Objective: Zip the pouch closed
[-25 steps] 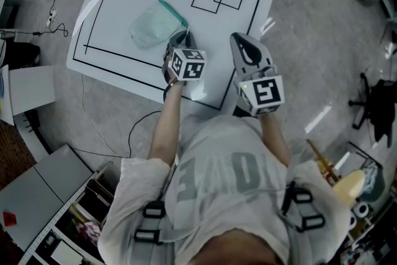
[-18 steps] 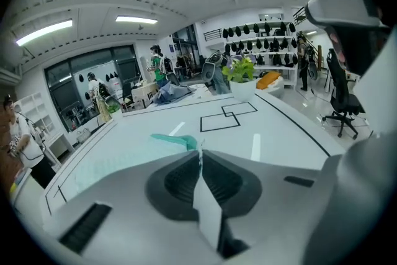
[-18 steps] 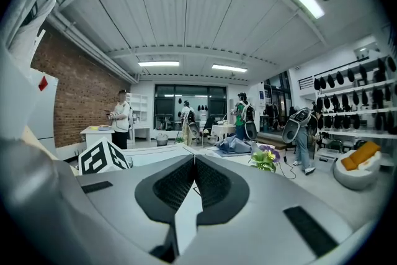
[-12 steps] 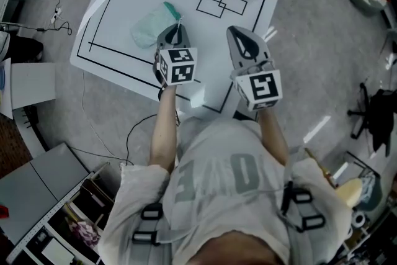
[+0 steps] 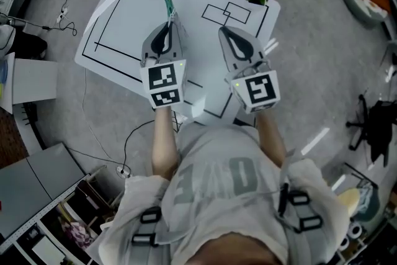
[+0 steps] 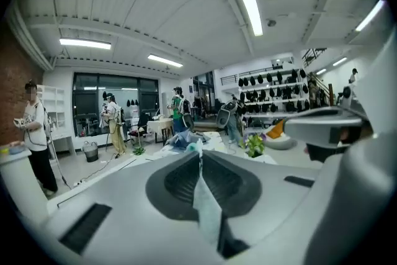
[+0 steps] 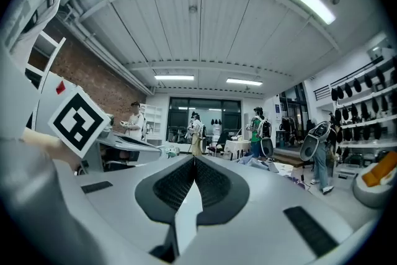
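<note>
The left gripper (image 5: 169, 22) has its jaws clenched on a thin edge of the pouch (image 5: 168, 5), held up over the surface (image 5: 118, 22). So slight a hold could slip. The right gripper (image 5: 222, 30), to its right, is clamped on nothing and must open before helping.

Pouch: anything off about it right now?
Yes. The pouch is not lying on the table; it is pinched edge-on in the shut left gripper, held up in the air. The right gripper is shut on nothing, beside it.
</note>
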Tool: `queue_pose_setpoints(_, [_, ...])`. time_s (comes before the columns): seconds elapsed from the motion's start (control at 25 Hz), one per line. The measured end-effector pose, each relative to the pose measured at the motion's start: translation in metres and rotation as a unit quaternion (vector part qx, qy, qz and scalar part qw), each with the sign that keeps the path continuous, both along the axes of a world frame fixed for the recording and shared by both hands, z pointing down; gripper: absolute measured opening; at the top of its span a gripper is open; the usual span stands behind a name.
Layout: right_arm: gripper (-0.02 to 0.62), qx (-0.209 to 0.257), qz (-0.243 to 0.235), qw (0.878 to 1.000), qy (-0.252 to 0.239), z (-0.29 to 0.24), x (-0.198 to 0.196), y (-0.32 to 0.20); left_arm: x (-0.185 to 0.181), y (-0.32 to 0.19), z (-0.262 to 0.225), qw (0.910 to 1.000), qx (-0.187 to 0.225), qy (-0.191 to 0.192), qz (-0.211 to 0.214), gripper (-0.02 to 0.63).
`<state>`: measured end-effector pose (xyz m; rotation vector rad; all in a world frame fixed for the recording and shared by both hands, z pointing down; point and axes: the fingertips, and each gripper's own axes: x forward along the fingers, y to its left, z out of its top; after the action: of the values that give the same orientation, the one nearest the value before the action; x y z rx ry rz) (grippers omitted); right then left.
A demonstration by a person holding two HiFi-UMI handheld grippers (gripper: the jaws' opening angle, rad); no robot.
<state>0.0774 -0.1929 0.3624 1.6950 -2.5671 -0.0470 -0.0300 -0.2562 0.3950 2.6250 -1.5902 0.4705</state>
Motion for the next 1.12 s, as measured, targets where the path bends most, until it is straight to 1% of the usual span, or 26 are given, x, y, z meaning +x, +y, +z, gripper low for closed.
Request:
queue_pose_setpoints(0.12, [0.008, 0.004, -0.006, 1.000, -0.009, -0.005, -0.005, 0.004, -0.006, 0.021, -0.018, 0.9985, 0.021, 0.050, 0.006, 0.017])
queue_pose_setpoints(0.2, [0.008, 0.004, -0.011, 1.000, -0.013, -0.006, -0.008, 0.007, -0.010, 0.035, -0.026, 0.9964, 0.034, 0.077, 0.012, 0.017])
queue_pose_setpoints(0.28, [0.008, 0.002, -0.016, 1.000, -0.018, -0.006, -0.010, 0.011, -0.015, 0.047, -0.032, 0.9945, 0.042, 0.095, 0.015, 0.017])
queue_pose_setpoints(0.36, [0.008, 0.000, -0.020, 1.000, -0.024, -0.005, -0.013, 0.014, -0.020, 0.055, -0.035, 0.9934, 0.044, 0.105, 0.012, 0.017])
queue_pose_setpoints(0.68, [0.008, -0.005, -0.035, 0.999, -0.030, -0.001, -0.023, 0.019, -0.029, 0.061, -0.034, 0.9929, 0.046, 0.110, 0.000, 0.017])
queue_pose_setpoints(0.88, [0.008, -0.008, -0.039, 0.998, -0.039, -0.002, -0.024, 0.021, -0.030, 0.063, -0.033, 0.9930, 0.044, 0.110, 0.004, 0.017])
queue_pose_setpoints(1.0, [0.008, -0.010, -0.043, 0.999, -0.031, 0.001, -0.022, 0.020, -0.026, 0.064, -0.029, 0.9934, 0.036, 0.108, 0.017, 0.017])
queue_pose_setpoints(1.08, [0.008, -0.005, -0.046, 0.999, -0.026, 0.003, -0.019, 0.020, -0.019, 0.067, -0.026, 0.9932, 0.029, 0.106, 0.038, 0.017])
queue_pose_setpoints(1.12, [0.008, -0.006, -0.048, 0.998, -0.032, 0.003, -0.019, 0.020, -0.015, 0.069, -0.025, 0.9926, 0.025, 0.106, 0.053, 0.017])
